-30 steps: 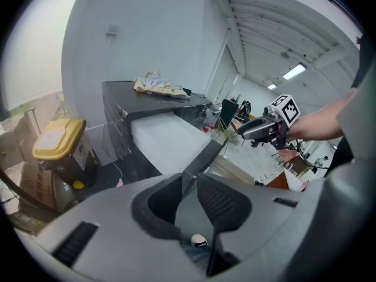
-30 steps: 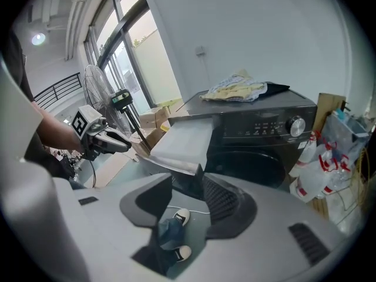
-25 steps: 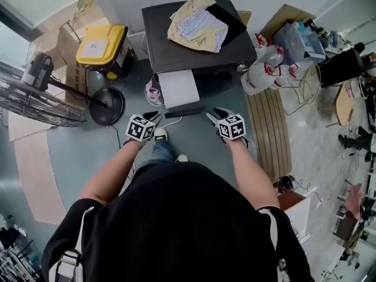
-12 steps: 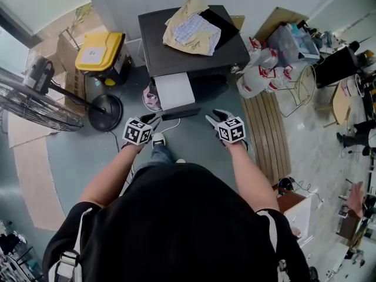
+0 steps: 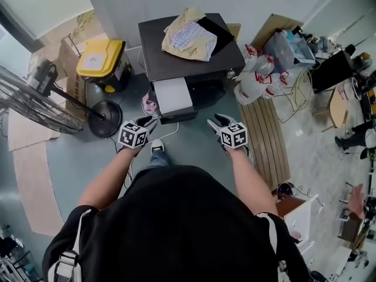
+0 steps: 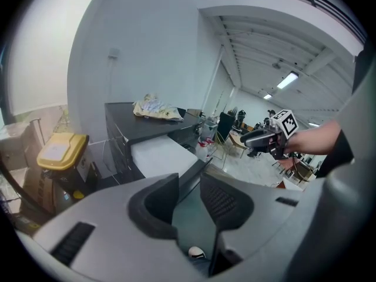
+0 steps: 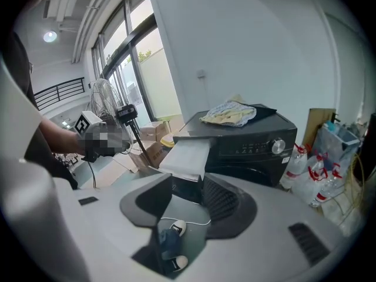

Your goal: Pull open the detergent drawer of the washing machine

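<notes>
Head view: left gripper (image 5: pixel 150 121) and right gripper (image 5: pixel 214 121), fingers released, flank the open detergent drawer (image 5: pixel 173 95).

The washing machine (image 5: pixel 194 57) stood against the far wall, with a heap of cloth (image 5: pixel 189 33) on its top. The detergent drawer (image 5: pixel 173 94) stuck out from the left part of its front toward the near side. The left gripper (image 5: pixel 148 121) hung just left of the drawer's near end and the right gripper (image 5: pixel 214 121) to its right, both apart from it. A lidded bin (image 5: pixel 101 56) sat left of the machine, and a fan (image 5: pixel 32 98) stood further left and nearer. Bottles (image 5: pixel 255 80) stood right of the machine, with a slatted board (image 5: pixel 267 137) on the floor nearer.
</notes>
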### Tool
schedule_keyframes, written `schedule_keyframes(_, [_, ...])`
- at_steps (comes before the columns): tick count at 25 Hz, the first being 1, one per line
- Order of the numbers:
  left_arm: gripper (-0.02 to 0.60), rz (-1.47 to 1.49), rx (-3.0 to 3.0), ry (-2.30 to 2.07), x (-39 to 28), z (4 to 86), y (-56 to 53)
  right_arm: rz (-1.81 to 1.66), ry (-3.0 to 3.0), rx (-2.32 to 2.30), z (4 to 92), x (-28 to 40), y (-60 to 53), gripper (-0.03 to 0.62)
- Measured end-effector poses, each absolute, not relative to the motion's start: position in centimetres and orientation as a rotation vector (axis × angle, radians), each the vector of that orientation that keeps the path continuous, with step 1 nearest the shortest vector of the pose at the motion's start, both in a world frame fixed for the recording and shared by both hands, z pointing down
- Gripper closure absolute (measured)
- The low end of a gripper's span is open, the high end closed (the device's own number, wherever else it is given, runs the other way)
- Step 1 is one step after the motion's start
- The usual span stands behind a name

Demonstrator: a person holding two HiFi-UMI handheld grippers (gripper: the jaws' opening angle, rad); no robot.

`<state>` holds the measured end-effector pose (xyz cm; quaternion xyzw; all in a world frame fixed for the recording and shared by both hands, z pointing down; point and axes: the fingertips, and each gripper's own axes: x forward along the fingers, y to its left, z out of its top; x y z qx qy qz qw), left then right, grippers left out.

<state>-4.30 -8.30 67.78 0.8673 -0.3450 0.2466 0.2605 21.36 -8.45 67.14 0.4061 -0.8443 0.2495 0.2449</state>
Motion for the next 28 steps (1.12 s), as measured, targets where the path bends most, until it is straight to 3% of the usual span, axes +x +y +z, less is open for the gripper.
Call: schedule_keyframes(28, [0.462,0.546,2.442,-0.984,-6.1,63.0,-5.2,0.591,-2.359,1.260,60.7,24.0,-3.8,0.425])
